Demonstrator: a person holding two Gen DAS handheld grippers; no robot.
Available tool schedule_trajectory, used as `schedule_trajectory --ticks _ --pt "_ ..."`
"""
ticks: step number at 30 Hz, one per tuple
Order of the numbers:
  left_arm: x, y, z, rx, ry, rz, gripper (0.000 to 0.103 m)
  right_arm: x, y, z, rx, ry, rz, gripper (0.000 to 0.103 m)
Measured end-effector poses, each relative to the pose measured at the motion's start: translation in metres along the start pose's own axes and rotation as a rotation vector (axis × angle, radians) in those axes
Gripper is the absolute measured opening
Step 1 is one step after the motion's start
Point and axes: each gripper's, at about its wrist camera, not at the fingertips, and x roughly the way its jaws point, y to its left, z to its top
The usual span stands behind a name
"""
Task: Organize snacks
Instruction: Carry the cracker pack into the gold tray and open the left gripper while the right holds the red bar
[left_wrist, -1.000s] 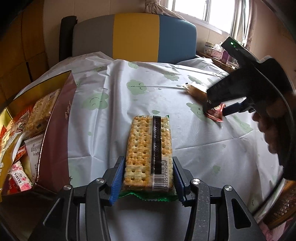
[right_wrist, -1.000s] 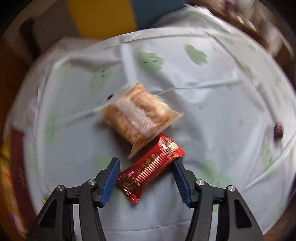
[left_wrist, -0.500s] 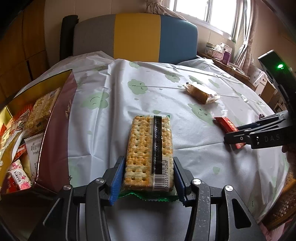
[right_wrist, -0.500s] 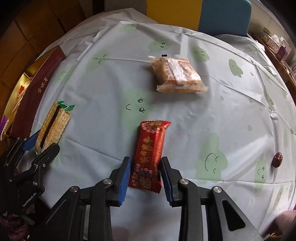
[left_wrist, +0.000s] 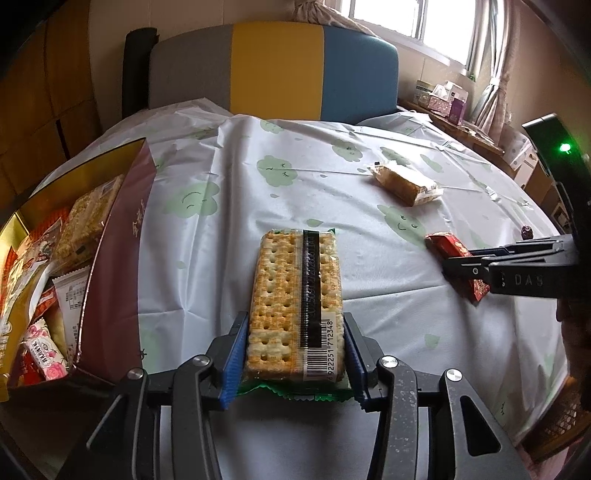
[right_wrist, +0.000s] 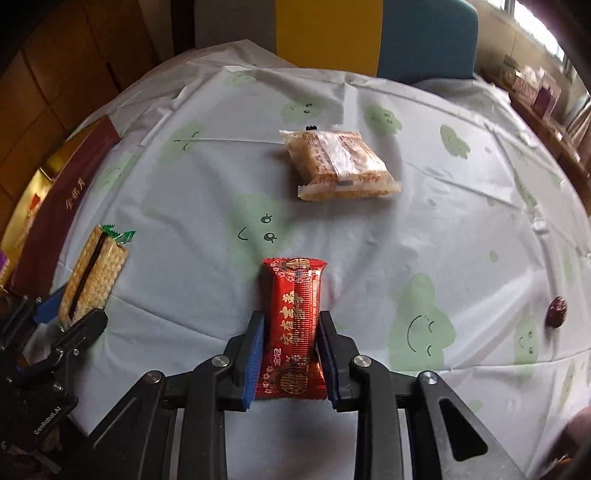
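- Right gripper (right_wrist: 290, 363), low centre of the right wrist view: its jaws are closing with the red candy-style packet (right_wrist: 293, 325) between the blue pads, which already meet the packet's long sides near its lower end
- Red packet: lies lengthwise away from the camera on the tablecloth (right_wrist: 461, 229); glossy foil wrapper, so probably light and slippery, with a small firm bar inside; a hold across the filled middle looks safer than one on the flat crimped ends, which would fold
- Left gripper (left_wrist: 295, 354), bottom centre of the left wrist view: clamped on the cracker pack (left_wrist: 297, 302), a pad on each long edge near the barcode end
- Cracker pack: flat, stiff and brittle in thin clear film; a hard squeeze could snap the crackers, and held at one end it may droop, so a gentle grip nearer the middle would suit it
- Rice-crisp pack (right_wrist: 338, 164), upper centre of the right wrist view: loose on the cloth, well apart from both tools; puffy clear wrapper, likely light and crushable
- Small dark red sweet or date (right_wrist: 557, 311), right edge: lying alone; I cannot tell which it is
- Gift box (left_wrist: 110, 266), left edge of the left wrist view: open, with wrapped snacks inside, probably the destination
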Motion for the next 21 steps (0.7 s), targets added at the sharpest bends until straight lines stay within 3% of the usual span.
schedule_trajectory --ticks 7,21 --pt "-0.003 -0.002 0.002 -0.005 0.02 0.022 0.048 -0.014 0.013 -0.013 -0.061 -0.038 -0.044 0.029" --pt "-0.047 0.014 0.019 -0.081 -0.053 -0.005 0.048 -0.012 0.015 -0.015 -0.09 -0.059 -0.073 0.029"
